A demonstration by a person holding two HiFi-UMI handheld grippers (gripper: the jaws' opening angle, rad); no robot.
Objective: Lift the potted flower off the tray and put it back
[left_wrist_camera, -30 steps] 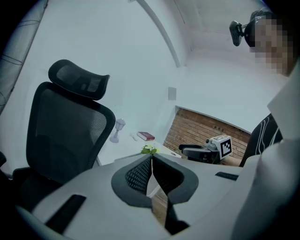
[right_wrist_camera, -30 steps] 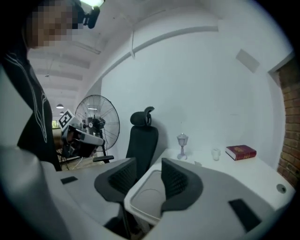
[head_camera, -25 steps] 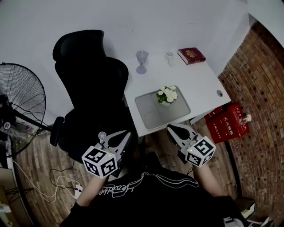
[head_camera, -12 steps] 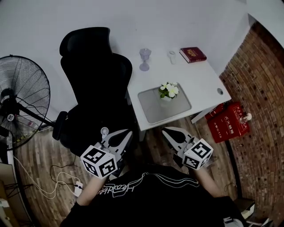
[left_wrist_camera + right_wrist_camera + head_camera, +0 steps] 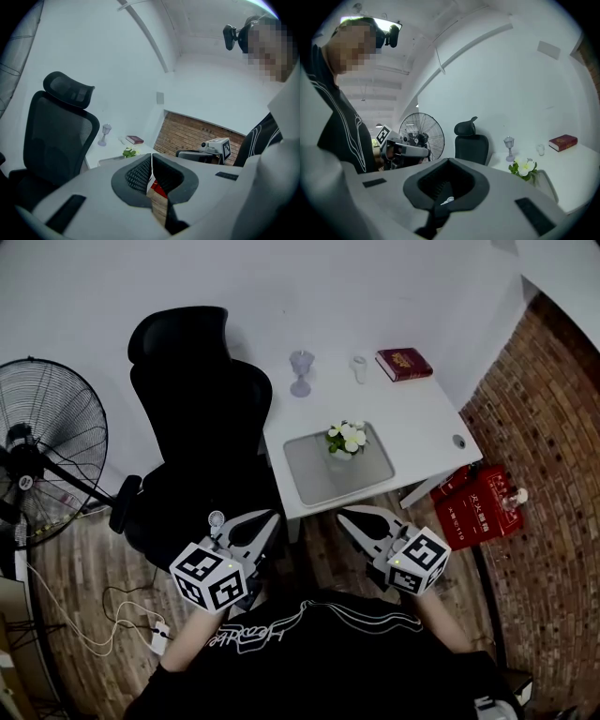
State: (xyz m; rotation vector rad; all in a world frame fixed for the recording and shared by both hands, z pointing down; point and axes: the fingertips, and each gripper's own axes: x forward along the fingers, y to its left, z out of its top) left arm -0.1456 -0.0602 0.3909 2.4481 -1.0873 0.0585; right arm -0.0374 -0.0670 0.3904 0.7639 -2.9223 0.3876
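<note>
Right tongs [image 5: 347,517] crept inward; white desk [image 5: 422,418] beside brick wall [image 5: 548,390].

Office: desk [image 5: 427,423], swivel chair [image 5: 202,413], fan [image 5: 45,448]

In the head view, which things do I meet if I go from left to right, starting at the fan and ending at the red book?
Standing fan, black office chair, stemmed glass, small clear glass, red book. Potted flower left out: it overlaps the small clear glass.
</note>
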